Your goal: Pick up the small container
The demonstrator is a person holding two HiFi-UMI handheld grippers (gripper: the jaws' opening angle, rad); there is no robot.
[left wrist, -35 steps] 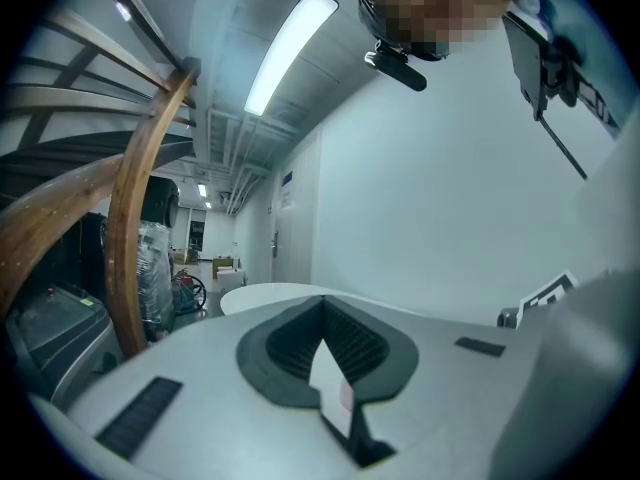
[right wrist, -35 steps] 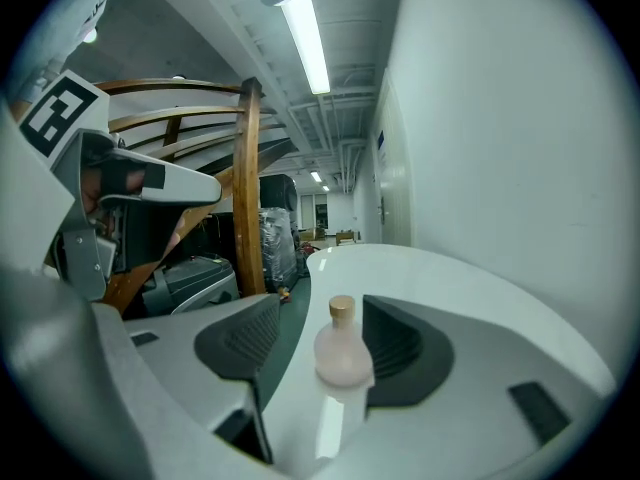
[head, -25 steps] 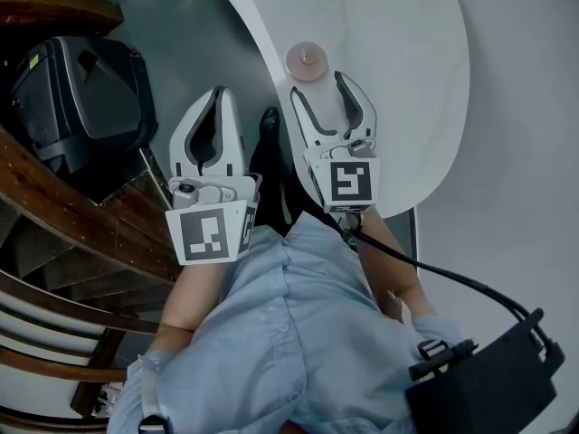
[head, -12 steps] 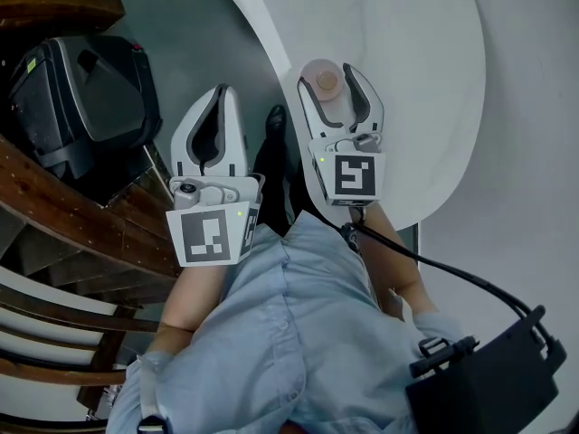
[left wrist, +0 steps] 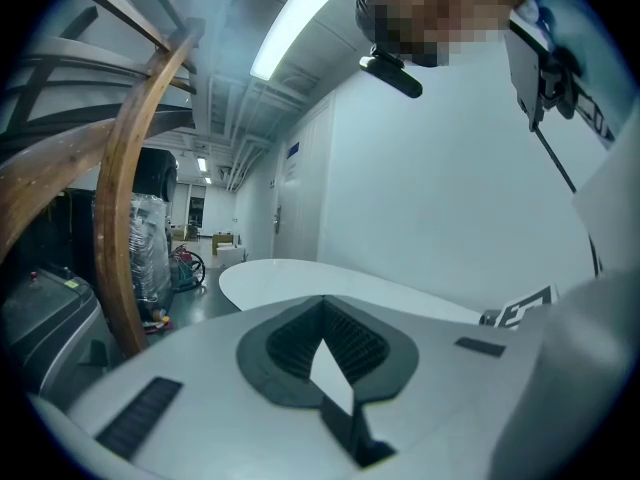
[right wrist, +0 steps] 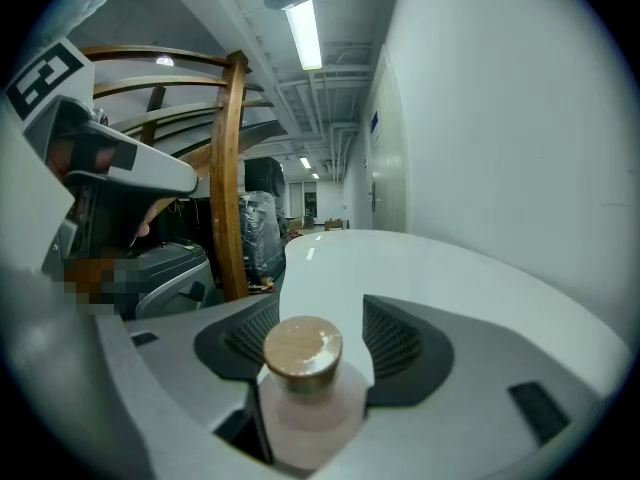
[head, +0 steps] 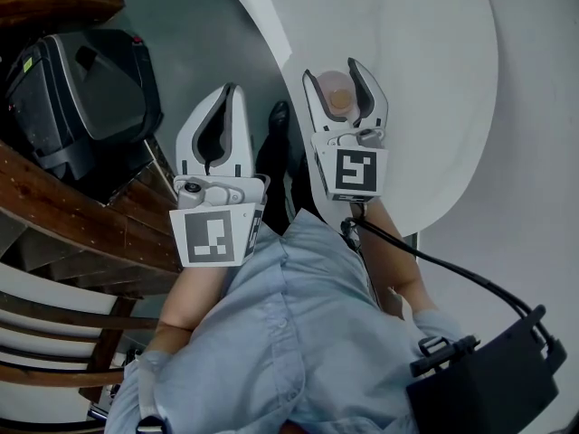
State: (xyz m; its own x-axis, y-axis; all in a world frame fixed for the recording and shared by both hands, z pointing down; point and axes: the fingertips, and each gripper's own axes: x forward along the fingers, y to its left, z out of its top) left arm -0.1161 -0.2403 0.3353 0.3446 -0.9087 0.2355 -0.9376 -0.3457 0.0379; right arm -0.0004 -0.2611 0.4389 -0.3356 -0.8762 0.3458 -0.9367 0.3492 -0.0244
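right gripper (head: pixel 333 72) wide around frosted pink small container (right wrist: pixel 303 388), round tan cap, left gripper (head: pixel 226 93) closed, white table (head: pixel 425 80)

One small container (head: pixel 337 100), two grippers (head: pixel 226 93) (head: pixel 332 72), one white table (head: pixel 425 80), perhaps one black case (head: pixel 90 89).
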